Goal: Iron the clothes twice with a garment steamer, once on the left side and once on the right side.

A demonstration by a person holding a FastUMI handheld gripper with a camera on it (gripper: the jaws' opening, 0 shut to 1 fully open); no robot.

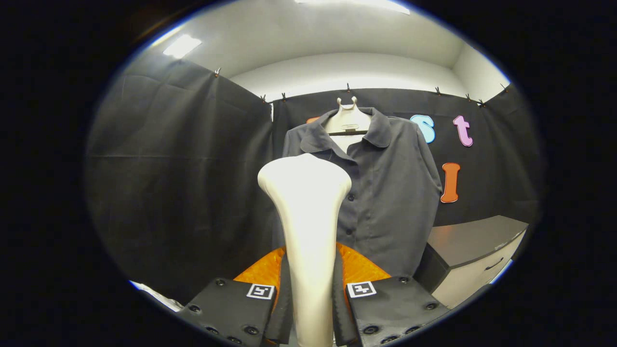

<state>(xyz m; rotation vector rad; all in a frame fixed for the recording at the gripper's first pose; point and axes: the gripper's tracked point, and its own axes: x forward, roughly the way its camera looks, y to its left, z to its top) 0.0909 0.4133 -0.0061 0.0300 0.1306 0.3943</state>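
One shirt (pixel 385 193), one steamer (pixel 308 231), one hanger (pixel 348 121), one counter (pixel 475 243), and your one claw (pixel 311 308) down in front.

The shirt is dark grey, collared, buttoned down the front with a row of small dark buttons, and it hangs straight on the pale hanger against the black cloth wall. The collar lies open at the neck, the right-hand sleeve drops loose beside the counter's corner, and the fabric shows a few soft vertical creases.

The steamer is a smooth cream-white wand, narrow at the handle and flaring to a broad rounded head. It stands upright right in front of you, its head covering the shirt's near front panel, just beside the button line. Whether the head touches the cloth, you can't tell from here.

Your claw is clenched on the steamer's handle: both fingers (pixel 284 299) press against it, one from each side, gap closed to the handle's width. Beyond the fingers, something orange (pixel 359 267) shows low behind the handle.
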